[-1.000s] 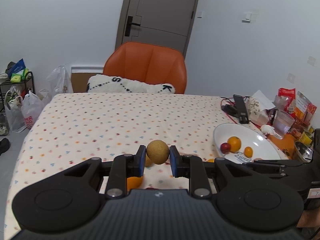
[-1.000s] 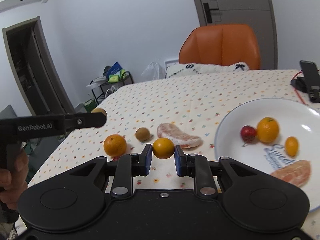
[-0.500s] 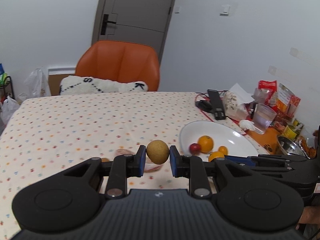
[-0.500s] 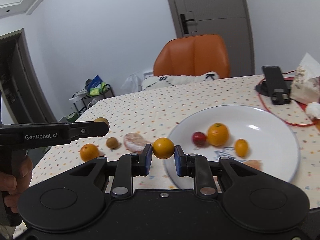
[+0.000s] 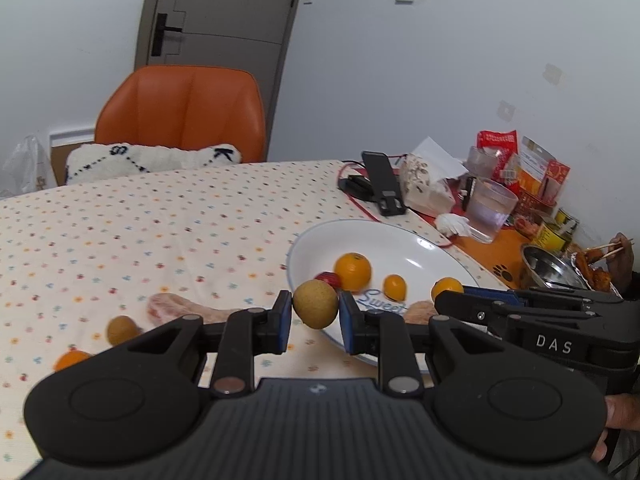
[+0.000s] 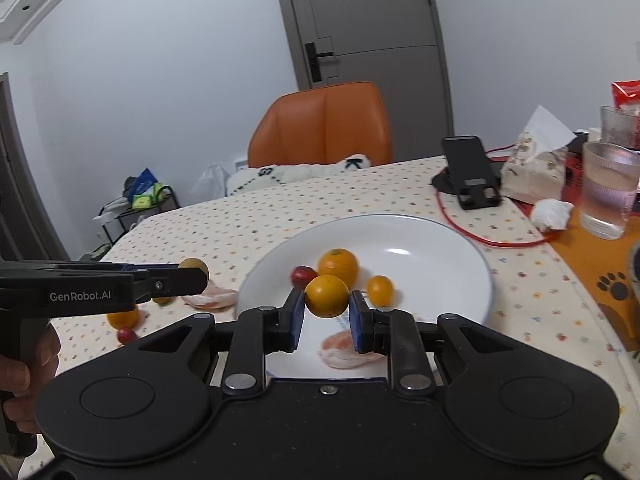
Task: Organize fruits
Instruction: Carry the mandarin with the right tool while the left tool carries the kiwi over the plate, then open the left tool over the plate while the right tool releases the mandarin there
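Four fruits already lie in the round white plate (image 6: 440,236), each gripper carries another, the left gripper (image 5: 315,316) clamped on a tan-brown round fruit (image 5: 315,309) beside the plate's rim, the right gripper (image 6: 327,316) clamped on a small orange citrus (image 6: 327,296) above the plate, while several fruits wait on the dotted tablecloth (image 5: 140,232)

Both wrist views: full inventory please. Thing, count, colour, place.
plate: 1, white, on table
fruit on plate: large orange, small orange, red fruit, peeled segment
fruit on cloth: brown fruit, orange, red fruit, peeled segment
tablecloth: 1, cream, dotted
chair: 1, orange, behind table
phone stand: 1, black, far right
glass: 1, clear, right edge
left gripper: shut on brown round fruit
right gripper: shut on orange fruit, over plate
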Demonstrator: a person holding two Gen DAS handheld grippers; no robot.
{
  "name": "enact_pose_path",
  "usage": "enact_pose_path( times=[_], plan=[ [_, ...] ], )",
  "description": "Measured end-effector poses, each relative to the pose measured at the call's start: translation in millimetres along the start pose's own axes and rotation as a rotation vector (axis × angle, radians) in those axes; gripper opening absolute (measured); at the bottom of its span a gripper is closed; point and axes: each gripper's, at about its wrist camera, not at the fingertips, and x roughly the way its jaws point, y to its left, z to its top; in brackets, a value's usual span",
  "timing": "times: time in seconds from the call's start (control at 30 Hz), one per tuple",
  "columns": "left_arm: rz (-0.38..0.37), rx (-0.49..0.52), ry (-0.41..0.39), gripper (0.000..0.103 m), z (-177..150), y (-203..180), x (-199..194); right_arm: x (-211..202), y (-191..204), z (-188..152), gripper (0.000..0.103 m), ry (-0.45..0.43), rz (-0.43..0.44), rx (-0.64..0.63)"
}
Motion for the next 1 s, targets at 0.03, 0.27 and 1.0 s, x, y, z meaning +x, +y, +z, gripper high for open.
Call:
enact_pose_path(
  times=[0.03,0.27,1.0],
  plan=[
    [-0.005,0.002,0.003,0.023,-0.5,-1.9,2.2,-1.3,-2.4,-0.2,0.022,0.0,-0.008,0.002],
    [-0.043,0.004,0.019,0.023,-0.9,-14.7,16.9,-9.3,-21.7,-4.8,0.022,0.001,-0.065,0.031],
    [0.022,-0.013,0.071,0.042,-4.8,-2.7,11.8,-4.6,-20.8,-4.6,0.039,-0.01,-0.08,0.064]
  ],
)
